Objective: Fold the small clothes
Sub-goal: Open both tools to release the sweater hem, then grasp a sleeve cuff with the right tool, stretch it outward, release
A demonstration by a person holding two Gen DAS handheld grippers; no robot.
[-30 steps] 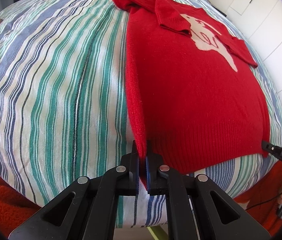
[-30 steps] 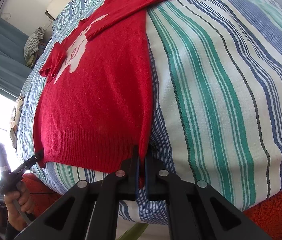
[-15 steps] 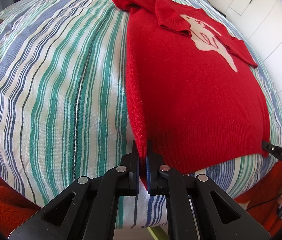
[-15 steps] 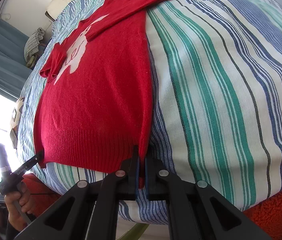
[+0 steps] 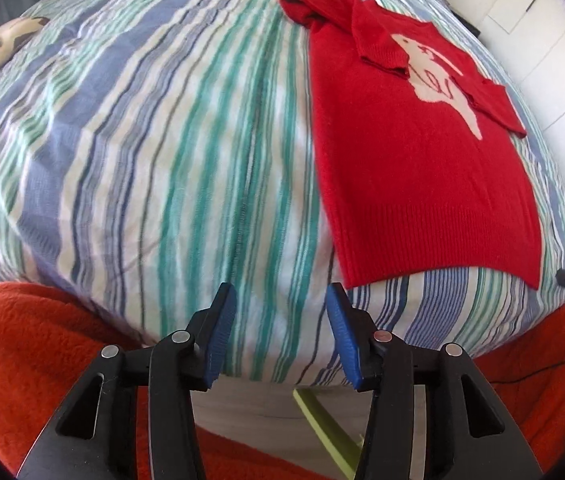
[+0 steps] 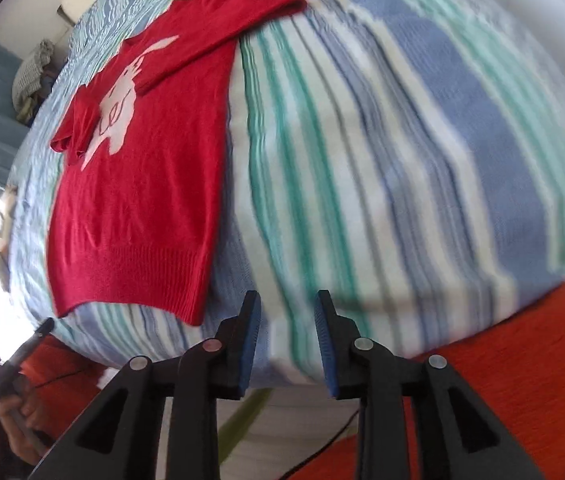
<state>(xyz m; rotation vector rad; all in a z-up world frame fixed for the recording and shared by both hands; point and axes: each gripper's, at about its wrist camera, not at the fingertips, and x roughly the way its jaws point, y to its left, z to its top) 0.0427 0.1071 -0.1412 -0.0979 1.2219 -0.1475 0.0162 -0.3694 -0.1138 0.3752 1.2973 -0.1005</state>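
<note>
The red sweater [image 5: 422,168] lies flat on the striped bedcover [image 5: 162,160], sleeves folded across its chest, hem nearest, ready for a lengthwise fold. Left gripper [image 5: 280,320] and right gripper [image 6: 286,328] hang spread and empty just off the hem corners, probably to regrip

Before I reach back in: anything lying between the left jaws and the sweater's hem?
Nothing but bare striped bedsheet. In the left wrist view the open left gripper sits just short of the red sweater.
</note>
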